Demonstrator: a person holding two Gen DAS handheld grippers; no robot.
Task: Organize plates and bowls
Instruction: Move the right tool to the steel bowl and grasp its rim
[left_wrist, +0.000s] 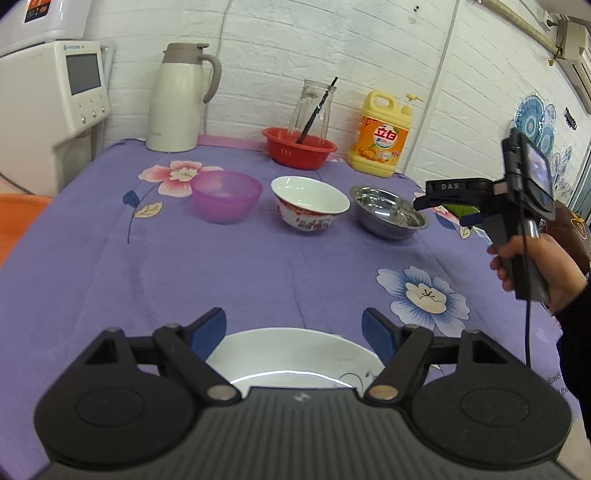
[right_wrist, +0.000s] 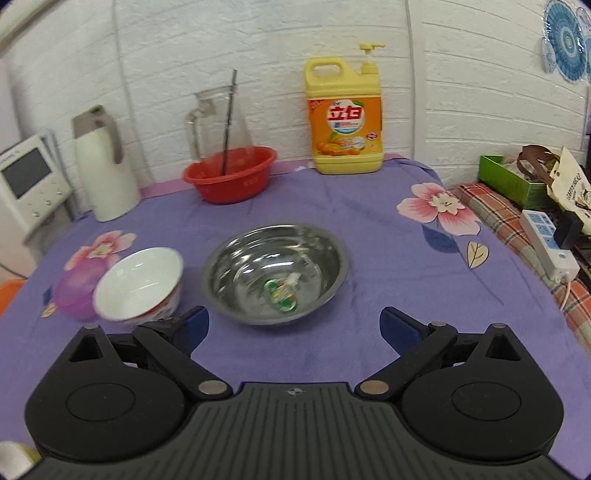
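Three bowls stand in a row on the purple flowered cloth: a purple plastic bowl, a white bowl with red pattern and a steel bowl. A white plate lies near the table's front edge, just under and between the fingers of my open, empty left gripper. My right gripper is open and empty, just in front of the steel bowl, which has a small sticker inside. The white bowl and purple bowl lie to its left. The right gripper also shows in the left wrist view, beside the steel bowl.
At the back stand a white thermos jug, a red basin holding a glass pitcher with a stick, and a yellow detergent bottle. A white appliance is at left. A power strip and green box lie right of the table.
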